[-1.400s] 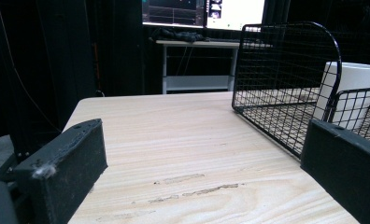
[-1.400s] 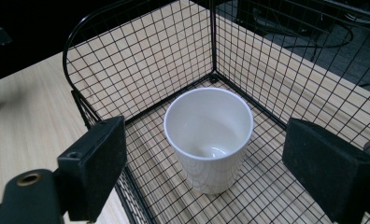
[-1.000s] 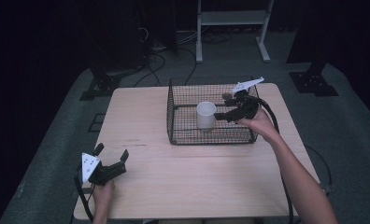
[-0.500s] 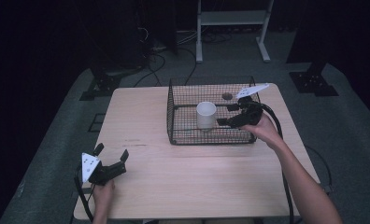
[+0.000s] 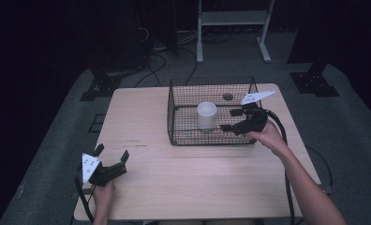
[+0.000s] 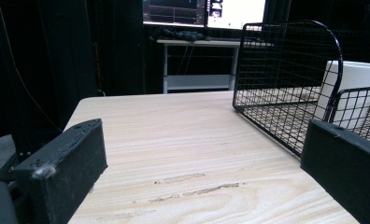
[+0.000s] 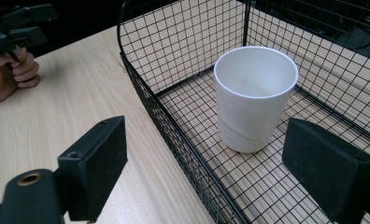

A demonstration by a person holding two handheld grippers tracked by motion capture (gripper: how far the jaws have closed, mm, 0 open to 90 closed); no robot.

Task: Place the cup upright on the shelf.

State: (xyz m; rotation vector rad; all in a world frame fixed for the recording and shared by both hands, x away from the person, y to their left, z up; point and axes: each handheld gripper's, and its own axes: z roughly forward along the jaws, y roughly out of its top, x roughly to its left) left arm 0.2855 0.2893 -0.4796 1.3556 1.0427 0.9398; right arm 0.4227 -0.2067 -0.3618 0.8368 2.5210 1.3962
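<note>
Wire basket (image 5: 211, 137), black, on pale wood worktop (image 5: 197, 183), right of centre. Contents: 1 white cup (image 5: 206, 115), upright, empty, standing on the basket floor. Right gripper (image 5: 230, 120): jaws spread, nothing between them, straddling the basket's near wall and aimed at the cup, not touching it. Left gripper (image 5: 111, 154): jaws spread, empty, near the worktop's front left corner, well apart from the basket.
</note>
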